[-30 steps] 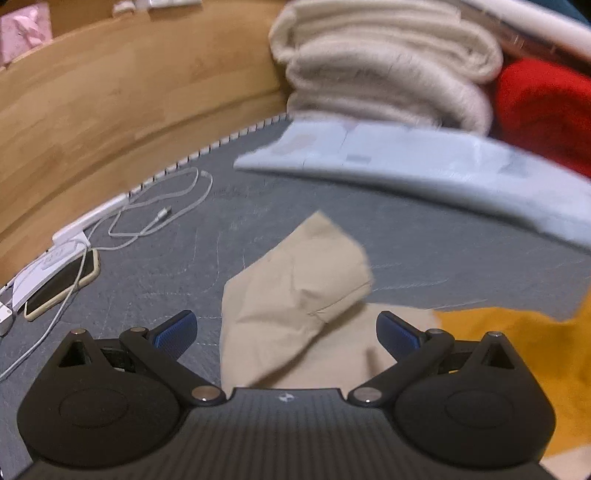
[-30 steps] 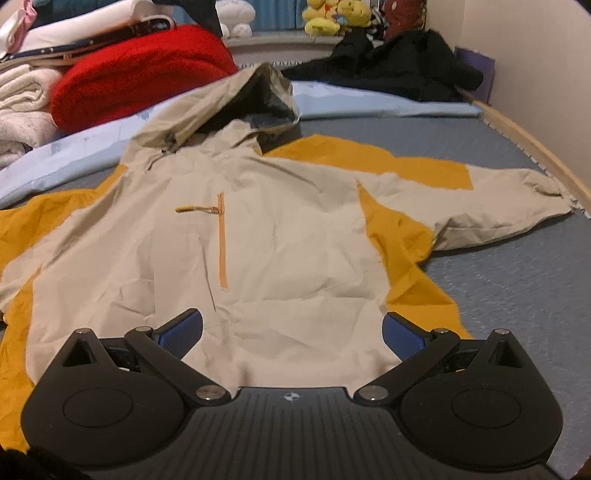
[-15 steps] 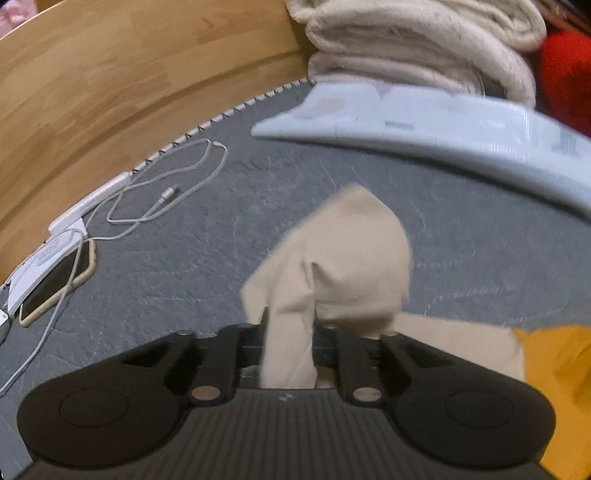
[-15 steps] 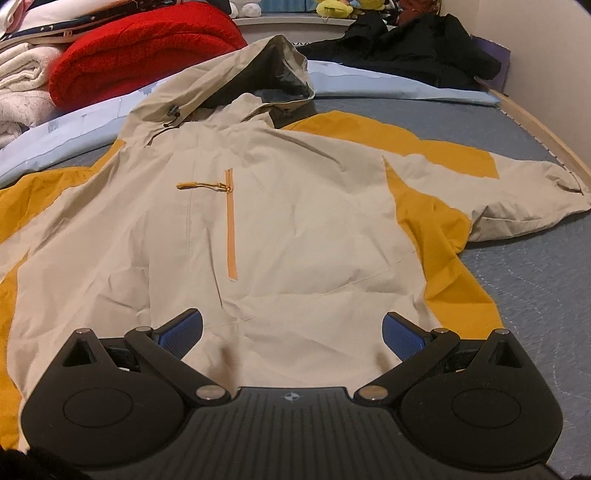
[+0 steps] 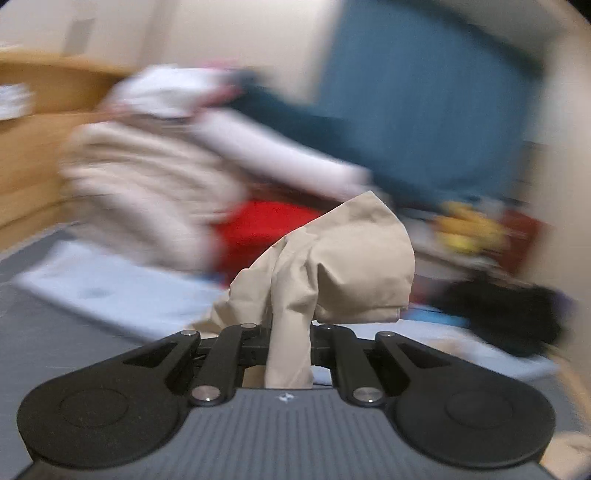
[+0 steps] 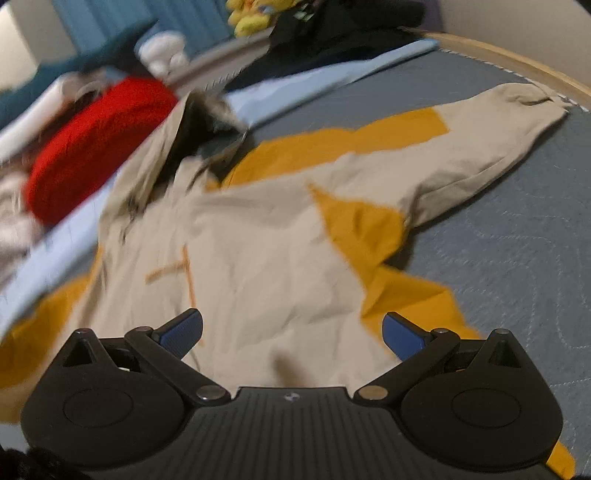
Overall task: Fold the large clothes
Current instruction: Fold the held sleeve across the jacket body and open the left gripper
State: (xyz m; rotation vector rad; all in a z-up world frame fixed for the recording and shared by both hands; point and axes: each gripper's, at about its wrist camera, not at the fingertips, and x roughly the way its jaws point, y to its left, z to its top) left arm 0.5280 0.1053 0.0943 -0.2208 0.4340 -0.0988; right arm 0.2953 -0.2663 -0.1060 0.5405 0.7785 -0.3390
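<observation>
A beige and mustard hooded jacket (image 6: 266, 258) lies spread face up on the grey bed cover, hood (image 6: 199, 125) toward the far left, its right sleeve (image 6: 487, 136) stretched to the far right. My left gripper (image 5: 288, 332) is shut on the jacket's beige sleeve cuff (image 5: 332, 269) and holds it lifted above the bed. My right gripper (image 6: 291, 332) is open and empty, hovering over the jacket's lower hem.
A red blanket (image 6: 96, 136) and folded cream blankets (image 5: 147, 192) are stacked at the bed's far left. A light blue sheet (image 6: 295, 85) lies behind the jacket. Dark clothes (image 6: 343, 29) and yellow plush toys (image 6: 255, 14) sit at the back. A wooden bed rail (image 6: 517, 62) runs along the right.
My left gripper closed on the sleeve cuff and has lifted it up, swinging to the right. My right gripper has tilted and shifted over the hem, still open.
</observation>
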